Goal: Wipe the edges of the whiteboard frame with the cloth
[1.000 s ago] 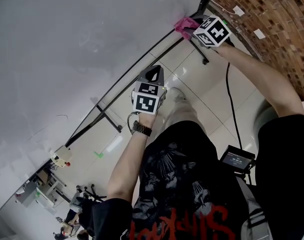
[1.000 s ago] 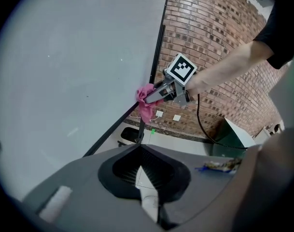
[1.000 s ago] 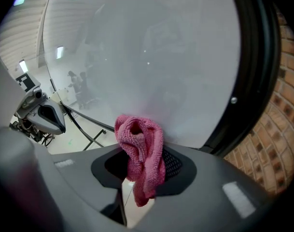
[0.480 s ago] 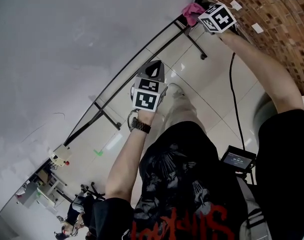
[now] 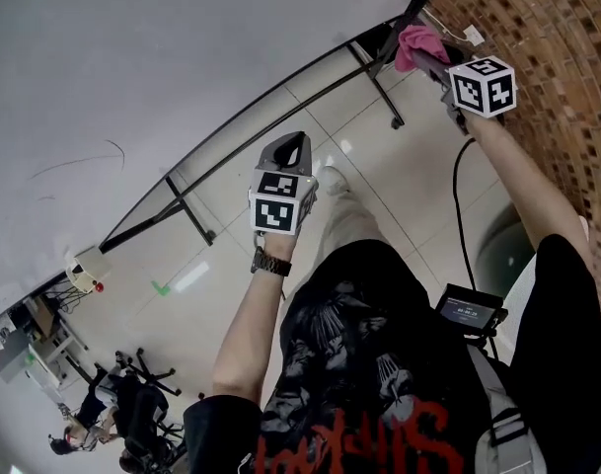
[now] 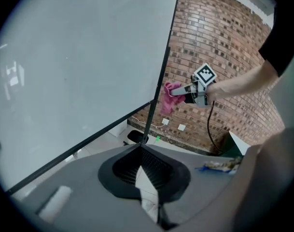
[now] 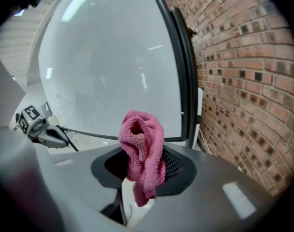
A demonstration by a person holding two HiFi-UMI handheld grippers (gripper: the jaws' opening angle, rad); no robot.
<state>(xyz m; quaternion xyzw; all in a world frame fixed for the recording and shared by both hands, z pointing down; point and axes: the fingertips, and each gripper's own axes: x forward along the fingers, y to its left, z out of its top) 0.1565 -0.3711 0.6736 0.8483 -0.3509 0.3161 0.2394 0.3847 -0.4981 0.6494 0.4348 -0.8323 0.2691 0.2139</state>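
Observation:
The whiteboard [image 5: 162, 57] has a thin black frame [image 5: 251, 107]. My right gripper [image 5: 433, 62] is shut on a pink cloth [image 5: 413, 42] by the frame's lower right corner. In the left gripper view the pink cloth [image 6: 168, 96] hangs just right of the frame's upright edge [image 6: 162, 71], a little above the corner; I cannot tell if it touches. In the right gripper view the cloth [image 7: 142, 146] bunches out of my right gripper [image 7: 143, 164], with the frame's right edge [image 7: 184, 76] beyond it. My left gripper [image 5: 286, 149] is shut and holds nothing, away from the board over the floor.
A brick wall [image 5: 547, 38] with white sockets stands close behind the board's right edge. A black cable [image 5: 460, 215] runs down the floor. The board's stand legs [image 5: 187, 215] reach onto the tiles. A small screen device [image 5: 468, 312] hangs at the person's waist. Office chairs and people are at lower left [image 5: 122, 403].
My right gripper has carried the pink cloth rightward along the bottom frame to the board's lower right corner. The left gripper has stayed roughly where it was, still shut.

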